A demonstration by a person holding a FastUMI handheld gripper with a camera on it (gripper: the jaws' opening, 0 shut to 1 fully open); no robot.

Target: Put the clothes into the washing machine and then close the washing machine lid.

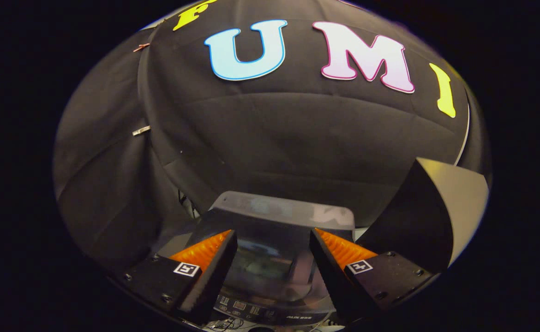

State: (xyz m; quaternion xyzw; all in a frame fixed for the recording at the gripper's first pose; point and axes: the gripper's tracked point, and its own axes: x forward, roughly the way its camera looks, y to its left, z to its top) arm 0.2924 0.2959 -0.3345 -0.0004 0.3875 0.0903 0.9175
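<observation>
Tongs [273, 240] spread apart, gripping nothing; washing machine [270, 276] below them, lid [284, 210] down, control panel [261, 311] nearest.

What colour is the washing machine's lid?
Dark, glossy and see-through, with a pale grey far edge: the washing machine lid, in the gripper view, lies beyond the open tool.

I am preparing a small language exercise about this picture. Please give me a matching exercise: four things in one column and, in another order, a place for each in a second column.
Things:
1 lid
2 control panel
3 box
4 wall

Places:
a far behind everything
b between the fingers
c just outside the right finger
d nearest the camera, below the lid

Pairs: 1-b; 2-d; 3-c; 4-a

The gripper is open, with its fingers apart and holding nothing.
</observation>
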